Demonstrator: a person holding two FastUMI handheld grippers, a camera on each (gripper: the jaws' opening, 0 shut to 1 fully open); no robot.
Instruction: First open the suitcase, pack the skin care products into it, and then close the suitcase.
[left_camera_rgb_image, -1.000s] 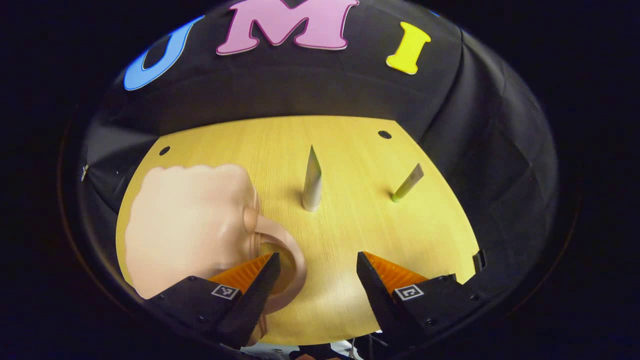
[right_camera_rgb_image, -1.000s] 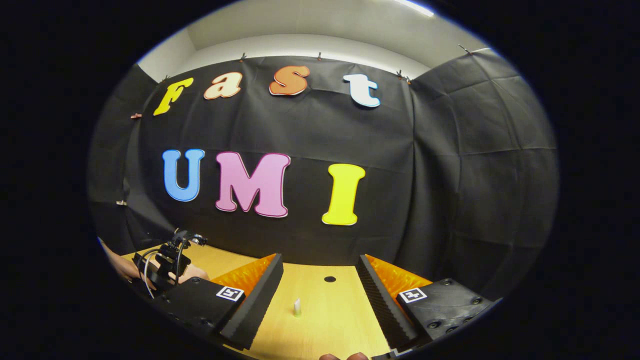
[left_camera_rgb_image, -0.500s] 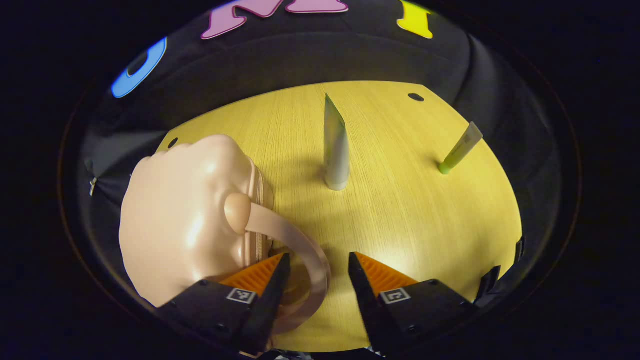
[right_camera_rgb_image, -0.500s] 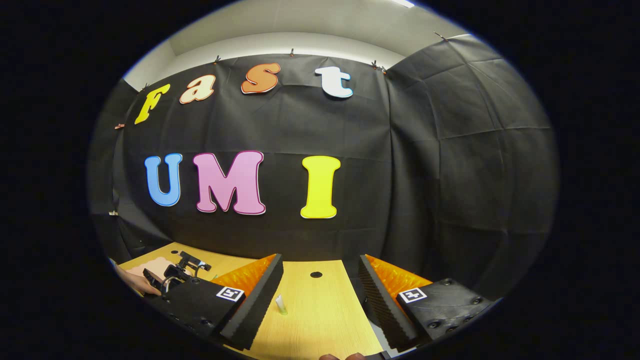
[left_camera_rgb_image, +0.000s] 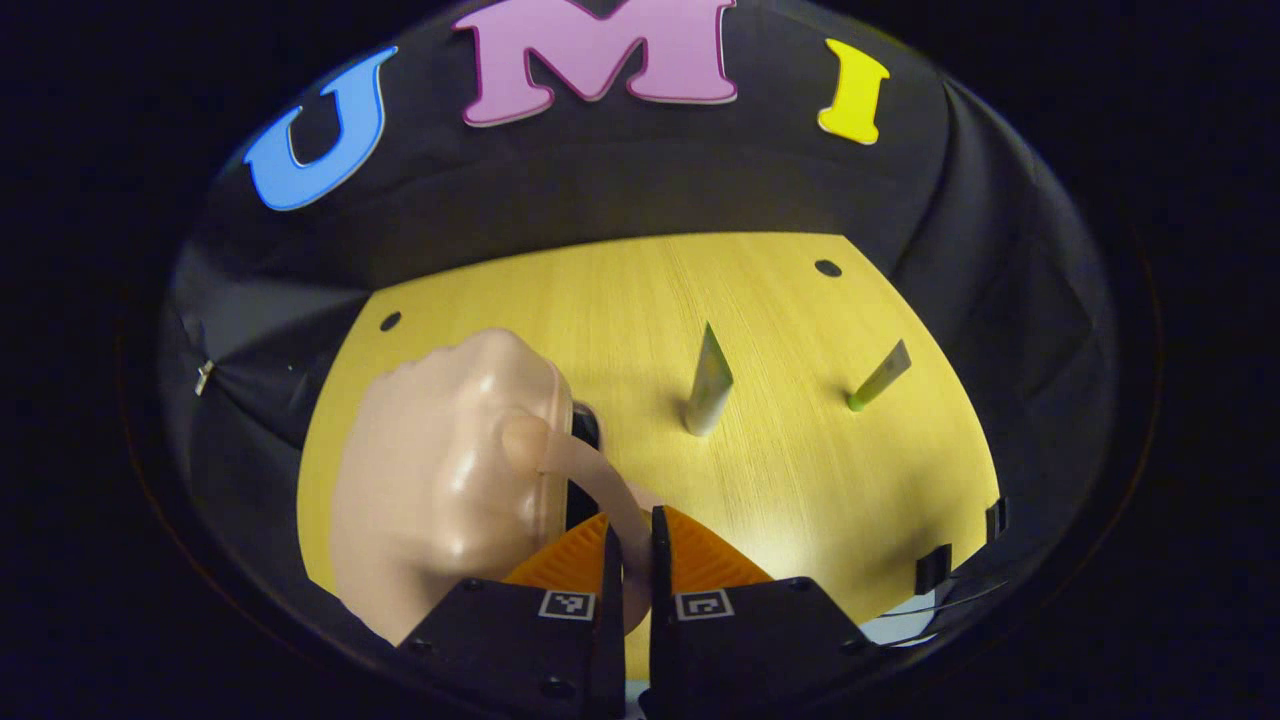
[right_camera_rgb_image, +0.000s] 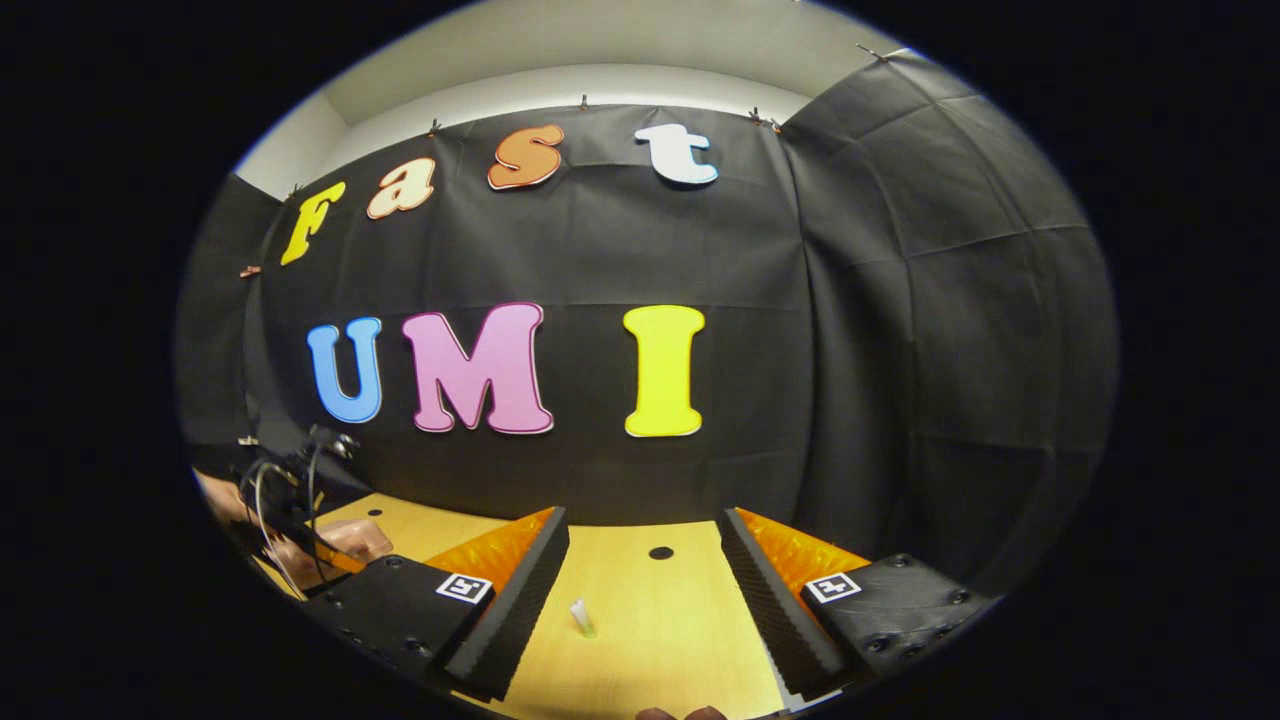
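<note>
- The suitcase (left_camera_rgb_image: 440, 480), a small peach hard-shell case, lies at the lower left of the left gripper view on the wooden table (left_camera_rgb_image: 800, 480); a dark slit shows along its seam, so I judge it barely cracked open.
- My left gripper (left_camera_rgb_image: 630, 540) is pinched nearly closed on the suitcase's handle strap (left_camera_rgb_image: 590, 480), both fingers pressing it.
- My right gripper (right_camera_rgb_image: 645, 590) is spread wide and holds nothing, low in the right gripper view above the table.
- 2 skin care tubes stand unpacked: a silver tube (left_camera_rgb_image: 709, 382) at frame centre and a green-capped tube (left_camera_rgb_image: 877, 376) to its right, well apart.
- Opening looks just begun; packing both tubes and closing remain.
</note>
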